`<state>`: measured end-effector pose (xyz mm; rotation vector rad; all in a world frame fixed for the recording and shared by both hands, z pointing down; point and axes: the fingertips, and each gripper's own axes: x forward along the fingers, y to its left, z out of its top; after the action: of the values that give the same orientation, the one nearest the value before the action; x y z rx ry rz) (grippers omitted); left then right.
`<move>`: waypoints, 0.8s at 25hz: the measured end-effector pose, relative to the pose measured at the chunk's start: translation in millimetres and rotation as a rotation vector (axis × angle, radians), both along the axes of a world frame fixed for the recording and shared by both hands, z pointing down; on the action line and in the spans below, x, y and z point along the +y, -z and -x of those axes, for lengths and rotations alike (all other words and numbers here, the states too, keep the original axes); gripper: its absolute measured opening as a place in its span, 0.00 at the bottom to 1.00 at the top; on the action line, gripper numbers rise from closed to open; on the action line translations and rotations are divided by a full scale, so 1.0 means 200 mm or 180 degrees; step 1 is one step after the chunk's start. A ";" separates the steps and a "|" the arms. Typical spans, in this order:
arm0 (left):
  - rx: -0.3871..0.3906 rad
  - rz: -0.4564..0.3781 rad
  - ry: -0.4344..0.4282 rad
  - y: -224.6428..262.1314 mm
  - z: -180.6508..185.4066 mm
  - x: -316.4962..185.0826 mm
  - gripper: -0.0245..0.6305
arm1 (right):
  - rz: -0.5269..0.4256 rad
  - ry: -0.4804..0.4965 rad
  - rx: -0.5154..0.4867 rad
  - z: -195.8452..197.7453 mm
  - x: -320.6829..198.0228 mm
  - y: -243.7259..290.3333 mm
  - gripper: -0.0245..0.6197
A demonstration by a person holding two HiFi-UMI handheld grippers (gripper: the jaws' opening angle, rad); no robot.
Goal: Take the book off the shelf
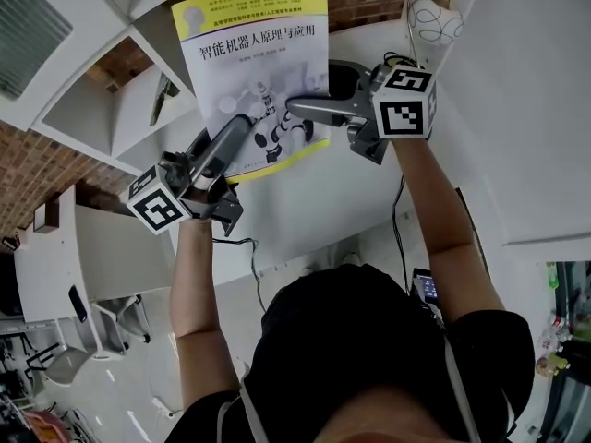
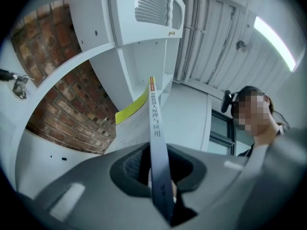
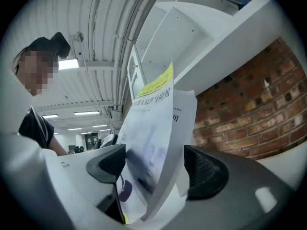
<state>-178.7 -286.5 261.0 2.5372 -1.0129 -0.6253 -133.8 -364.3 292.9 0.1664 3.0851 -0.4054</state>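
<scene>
Robotics textbook (image 1: 261,63), clear of white shelf (image 1: 92,109), long axis rising from grippers: left gripper (image 1: 238,129) clamped on spine, right gripper (image 1: 300,109) wide open astride lower edge, pads not pressing.

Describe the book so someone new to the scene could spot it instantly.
Start at the white shelf unit against the brick wall. In front of it two grippers meet on one thin book: the left gripper clamps its spine edge, the right gripper straddles it with open jaws. Nothing else there has its white cover, yellow top band and black title.
</scene>
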 end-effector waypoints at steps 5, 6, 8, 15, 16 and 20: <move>0.0049 0.0082 -0.0059 -0.13 -0.07 0.24 0.14 | 0.0283 0.0238 0.0015 -0.03 0.26 -0.17 0.60; 0.0056 0.0088 -0.0060 -0.14 -0.07 0.25 0.14 | 0.0317 0.0257 0.0007 -0.03 0.27 -0.18 0.60; 0.0048 0.0093 -0.0062 -0.14 -0.06 0.25 0.14 | 0.0394 0.0293 -0.0031 -0.03 0.26 -0.19 0.61; 0.0100 0.0053 -0.0047 -0.29 -0.07 0.55 0.14 | 0.0538 0.0391 -0.0096 -0.03 0.56 -0.34 0.60; 0.0107 0.0059 -0.0040 -0.30 -0.06 0.58 0.14 | 0.0553 0.0399 -0.0087 -0.02 0.60 -0.36 0.60; 0.0136 0.0107 0.0033 -0.31 -0.06 0.60 0.14 | 0.0613 0.0447 -0.0018 0.00 0.62 -0.38 0.60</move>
<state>-166.7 -166.1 323.6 2.4806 -1.0141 -0.6570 -133.5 -240.8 368.1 0.3792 3.0150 -0.7019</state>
